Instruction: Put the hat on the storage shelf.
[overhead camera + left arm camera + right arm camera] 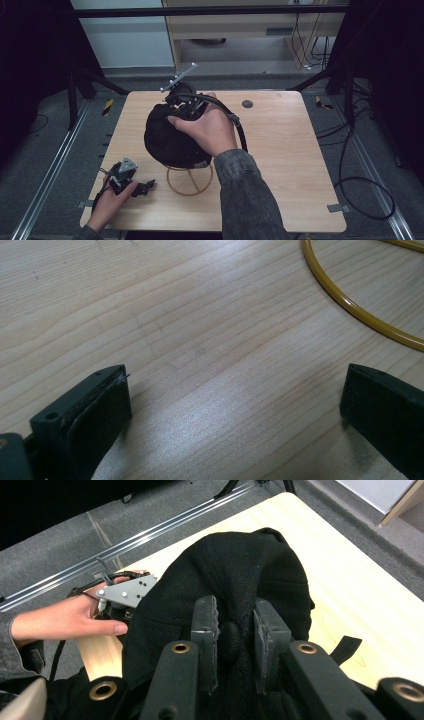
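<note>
Black cap (172,137) — soft woven fabric, domed, matte; it is set over a yellow wire stand (190,181) near the middle of the table (280,150), crown uppermost, its long axis running roughly from the near edge towards the far edge. A short black strap (345,649) is seen hanging at one side.

Yellow wire stand — thin round-section hoop base, glossy, resting flat on the pale wood-grain table.

Right gripper (236,630) — held from above at the top of the cap; its fingers are clamped on a bunched fold of the fabric.

Left gripper (131,185) — laid low on the table at the near left corner, beside the stand's hoop; its fingers are held wide apart, nothing between them but bare wood.
</note>
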`<state>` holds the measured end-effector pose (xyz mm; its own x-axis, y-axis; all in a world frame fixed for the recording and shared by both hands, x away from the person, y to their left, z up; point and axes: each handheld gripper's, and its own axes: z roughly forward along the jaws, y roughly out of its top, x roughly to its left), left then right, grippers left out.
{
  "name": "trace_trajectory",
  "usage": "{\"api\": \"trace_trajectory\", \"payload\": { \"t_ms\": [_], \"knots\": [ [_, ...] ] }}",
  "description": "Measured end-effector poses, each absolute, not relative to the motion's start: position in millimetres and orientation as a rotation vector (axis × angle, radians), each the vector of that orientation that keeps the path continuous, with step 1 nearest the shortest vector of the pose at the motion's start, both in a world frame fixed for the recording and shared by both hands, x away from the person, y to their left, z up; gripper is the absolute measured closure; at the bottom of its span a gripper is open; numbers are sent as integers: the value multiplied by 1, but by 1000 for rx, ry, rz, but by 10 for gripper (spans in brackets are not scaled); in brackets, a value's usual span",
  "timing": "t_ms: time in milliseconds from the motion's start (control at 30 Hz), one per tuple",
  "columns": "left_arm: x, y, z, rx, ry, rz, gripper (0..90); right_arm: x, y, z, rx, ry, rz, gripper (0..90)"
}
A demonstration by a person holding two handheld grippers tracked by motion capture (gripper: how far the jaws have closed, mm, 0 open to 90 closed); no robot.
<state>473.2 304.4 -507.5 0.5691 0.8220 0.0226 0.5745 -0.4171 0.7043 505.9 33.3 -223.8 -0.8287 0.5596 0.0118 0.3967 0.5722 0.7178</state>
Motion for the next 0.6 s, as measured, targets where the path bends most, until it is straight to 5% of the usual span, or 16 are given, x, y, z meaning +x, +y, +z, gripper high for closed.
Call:
{"api": "trace_trajectory", "payload": {
  "t_ms": [600],
  "knots": [
    [473, 304, -507, 2145, 1112, 487, 0, 508, 34, -225, 825, 2581, 1080, 654]
  ]
}}
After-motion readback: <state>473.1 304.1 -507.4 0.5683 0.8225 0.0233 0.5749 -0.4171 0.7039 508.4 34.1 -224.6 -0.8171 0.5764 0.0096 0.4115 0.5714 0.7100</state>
